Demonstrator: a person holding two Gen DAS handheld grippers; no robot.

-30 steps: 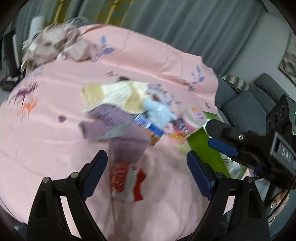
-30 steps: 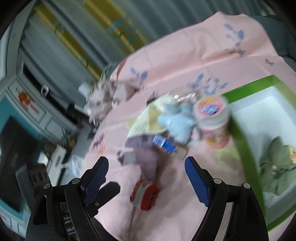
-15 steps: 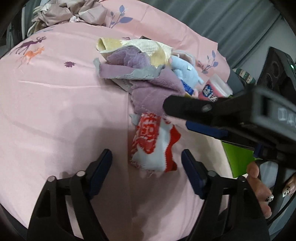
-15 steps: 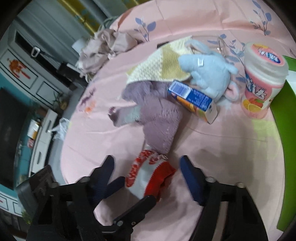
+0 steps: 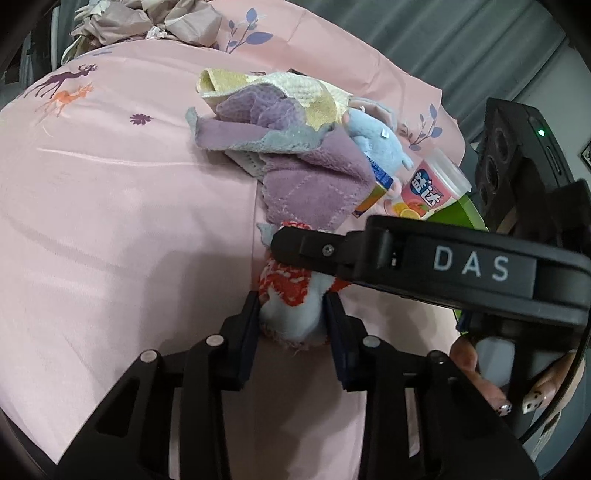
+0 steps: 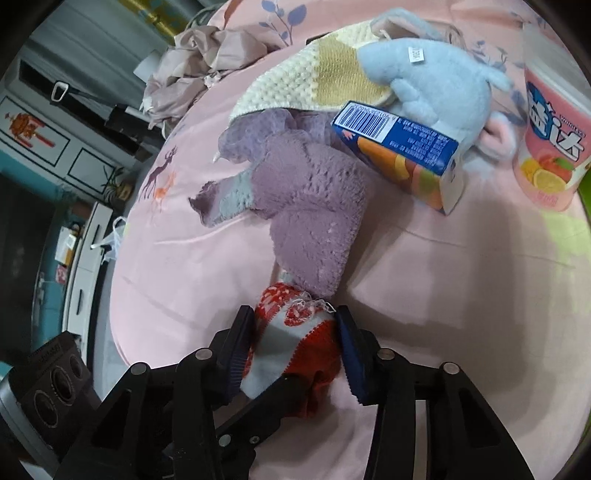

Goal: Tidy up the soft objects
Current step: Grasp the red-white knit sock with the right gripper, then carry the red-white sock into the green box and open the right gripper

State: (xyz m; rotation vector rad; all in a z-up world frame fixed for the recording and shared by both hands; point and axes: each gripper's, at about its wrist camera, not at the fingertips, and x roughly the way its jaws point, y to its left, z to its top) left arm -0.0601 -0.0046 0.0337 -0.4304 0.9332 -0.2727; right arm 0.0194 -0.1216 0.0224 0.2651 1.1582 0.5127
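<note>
A red, white and pale blue knitted sock [image 5: 291, 310] lies on the pink bedspread [image 5: 110, 229]. My left gripper [image 5: 291, 317] is shut on its near end. My right gripper [image 6: 295, 339] is shut on the same sock [image 6: 291, 332] from the other side, and its finger crosses the left wrist view. Behind the sock lie a purple knitted cloth [image 6: 310, 206], a cream and yellow knitted cloth [image 6: 314, 77] and a light blue plush toy [image 6: 436, 85].
A blue juice carton [image 6: 402, 147] leans against the plush. A pink tub [image 6: 554, 136] stands to its right, by a green box edge [image 5: 454, 214]. Crumpled beige fabric [image 5: 147, 18] lies at the far end of the bed. White cabinets [image 6: 44, 140] stand beyond.
Both grippers have moved in and closed on the red and white sock, which lay free between open jaws half a second ago.
</note>
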